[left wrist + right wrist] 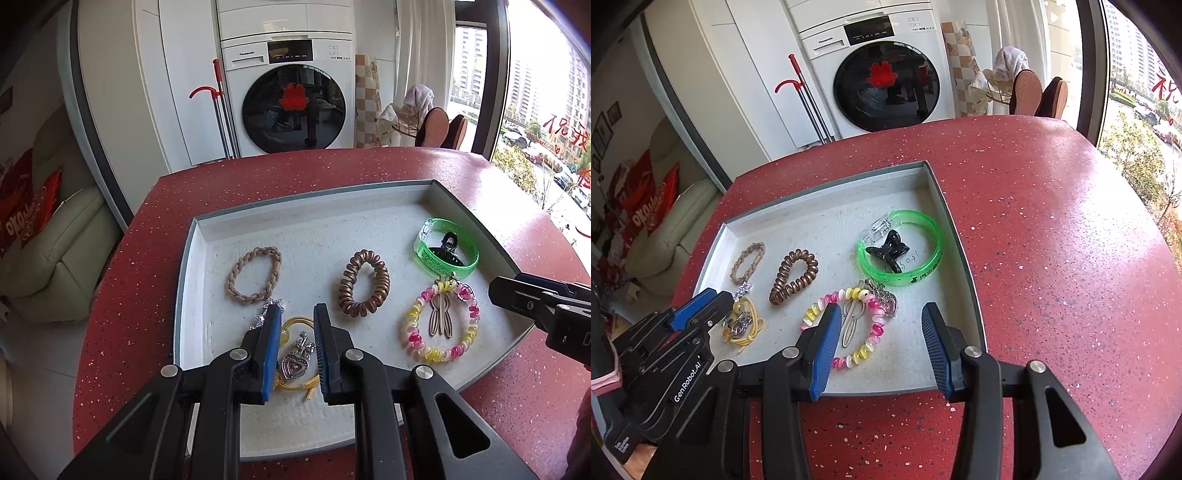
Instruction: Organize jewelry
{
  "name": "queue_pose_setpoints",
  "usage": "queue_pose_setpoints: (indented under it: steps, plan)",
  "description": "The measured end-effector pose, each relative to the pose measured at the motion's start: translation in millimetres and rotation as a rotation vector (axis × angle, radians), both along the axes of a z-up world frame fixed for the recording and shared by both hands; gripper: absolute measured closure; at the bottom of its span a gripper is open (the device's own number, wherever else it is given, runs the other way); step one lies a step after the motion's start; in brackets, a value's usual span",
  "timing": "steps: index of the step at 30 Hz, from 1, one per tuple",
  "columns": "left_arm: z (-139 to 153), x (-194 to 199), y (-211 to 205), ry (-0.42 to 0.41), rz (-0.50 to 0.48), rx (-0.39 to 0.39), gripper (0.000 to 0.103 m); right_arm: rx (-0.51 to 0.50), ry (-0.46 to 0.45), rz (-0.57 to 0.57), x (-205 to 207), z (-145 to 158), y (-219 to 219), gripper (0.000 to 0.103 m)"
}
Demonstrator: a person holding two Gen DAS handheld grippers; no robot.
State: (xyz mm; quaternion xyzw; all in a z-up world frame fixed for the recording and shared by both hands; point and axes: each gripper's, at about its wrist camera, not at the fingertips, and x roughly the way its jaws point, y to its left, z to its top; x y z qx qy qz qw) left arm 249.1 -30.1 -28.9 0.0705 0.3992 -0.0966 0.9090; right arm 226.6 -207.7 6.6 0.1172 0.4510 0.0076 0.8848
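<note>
Setting: red speckled stone tabletop [1052,240] in a laundry corner, with a white front-loading washing machine [295,96] behind it and a window to the right.
Tray: shallow white tray with grey rim [303,206] on the tabletop; every piece lies inside it, spaced apart, probably so each can be picked singly.
Left gripper [297,325]: blue-padded jaws parted, empty, straddling the yellow cord hair tie with a heart-shaped jewelled pendant [295,363] at the tray's near edge; judged lined up to pinch it.
Right gripper [881,328]: jaws wide apart, holding nothing, hovering over the tray's near right corner beside the pink, yellow and white spiral coil bracelet [849,325].
Other jewelry: beige braided hair tie [255,275], bronze spiral coil hair tie [364,282], translucent green plastic bangle [901,253] with a black claw clip [888,251] lying inside it.
Unclear: whether the silver star charm [267,314] is attached to the yellow cord.
</note>
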Motion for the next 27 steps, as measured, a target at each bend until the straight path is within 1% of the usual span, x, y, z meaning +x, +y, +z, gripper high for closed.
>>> queue_pose_setpoints:
  steps: [1,2,3,4,5,9,10,11,13,14,17,18,19,24,27]
  plan:
    - [0.6,-0.2,0.4,-0.002,0.002,0.000,0.064,0.000,-0.001,0.002,0.1,0.5,0.5,0.054]
    - [1.8,-0.7,0.9,-0.004,0.008,-0.001,0.026,-0.001,-0.001,0.004,0.4,0.7,1.1,0.054]
    - [4.0,-2.5,3.0,-0.019,0.024,-0.003,0.000,-0.001,0.000,0.006,0.5,0.9,1.5,0.054]
    - [8.3,-6.9,6.0,-0.061,0.046,-0.009,0.000,-0.002,0.000,0.007,0.6,0.7,1.7,0.054]
    - [12.2,-10.0,7.7,-0.085,0.050,-0.012,0.000,-0.006,0.000,0.008,0.9,0.5,2.0,0.054]
    - [16.5,-9.3,8.1,-0.070,0.037,-0.002,0.000,-0.022,0.000,0.019,2.0,0.8,5.1,0.054]
    - [16.6,-9.0,8.8,-0.066,0.041,-0.002,0.000,-0.025,0.000,0.024,1.9,0.9,6.3,0.051]
    - [16.1,-8.3,9.8,-0.060,0.046,-0.004,0.000,-0.029,0.002,0.030,1.8,0.7,7.3,0.043]
    - [14.9,-8.1,11.9,-0.047,0.052,-0.010,0.000,-0.040,-0.004,0.035,0.6,1.4,8.9,0.034]
    - [14.4,-8.0,12.5,-0.043,0.053,-0.010,0.000,-0.046,-0.008,0.038,0.0,1.9,9.7,0.031]
    - [12.8,-10.6,12.1,-0.038,0.055,-0.003,0.000,-0.067,-0.008,0.047,-1.0,2.8,12.5,0.029]
    - [12.2,-11.5,12.0,-0.037,0.055,0.001,0.000,-0.074,-0.005,0.050,-1.0,2.9,13.4,0.027]
    - [12.0,-11.8,11.8,-0.035,0.056,0.005,0.000,-0.081,-0.005,0.052,-1.3,3.3,14.3,0.023]
    - [12.0,-13.2,14.2,-0.020,0.070,0.009,0.000,-0.104,-0.017,0.072,-3.7,6.9,19.3,0.021]
    - [12.2,-15.1,15.8,-0.014,0.074,0.007,0.000,-0.110,-0.040,0.071,-7.2,9.2,21.2,0.019]
